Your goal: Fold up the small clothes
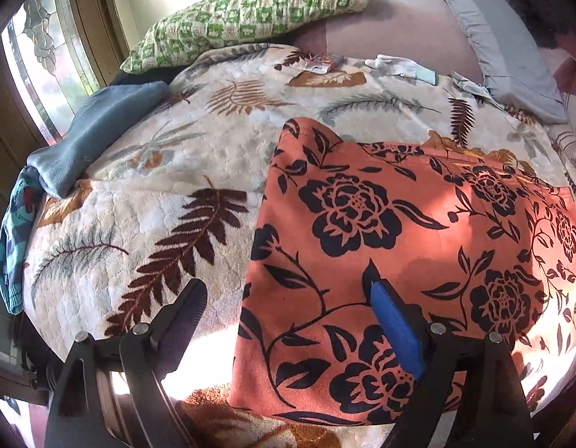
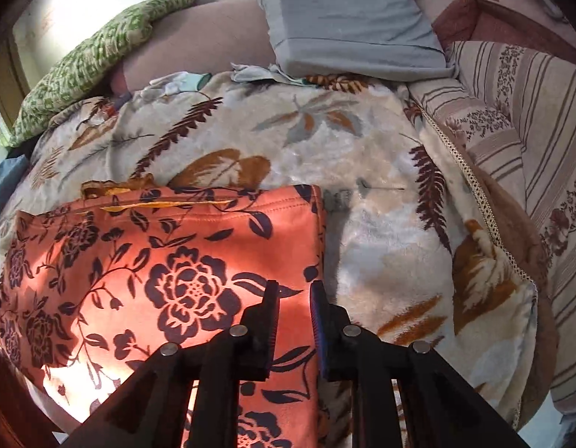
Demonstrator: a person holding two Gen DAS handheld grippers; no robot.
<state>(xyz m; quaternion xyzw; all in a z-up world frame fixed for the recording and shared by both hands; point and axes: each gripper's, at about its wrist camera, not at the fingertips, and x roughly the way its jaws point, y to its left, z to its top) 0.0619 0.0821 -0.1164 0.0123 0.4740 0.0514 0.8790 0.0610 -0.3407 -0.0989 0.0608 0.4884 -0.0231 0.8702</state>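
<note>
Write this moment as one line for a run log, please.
stage: mid-fold | orange floral garment: flat on leaf-print blanket | left gripper: open, empty, over left edge | right gripper: narrowly open, empty, at right edge

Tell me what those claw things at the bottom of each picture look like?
Each gripper, left and right, is matte black with angular linkage arms joined by round silver pins. Each has two flat fingers: one with a blue pad, the other with a dark ribbed pad. No cables, markings or sleeves show.
</note>
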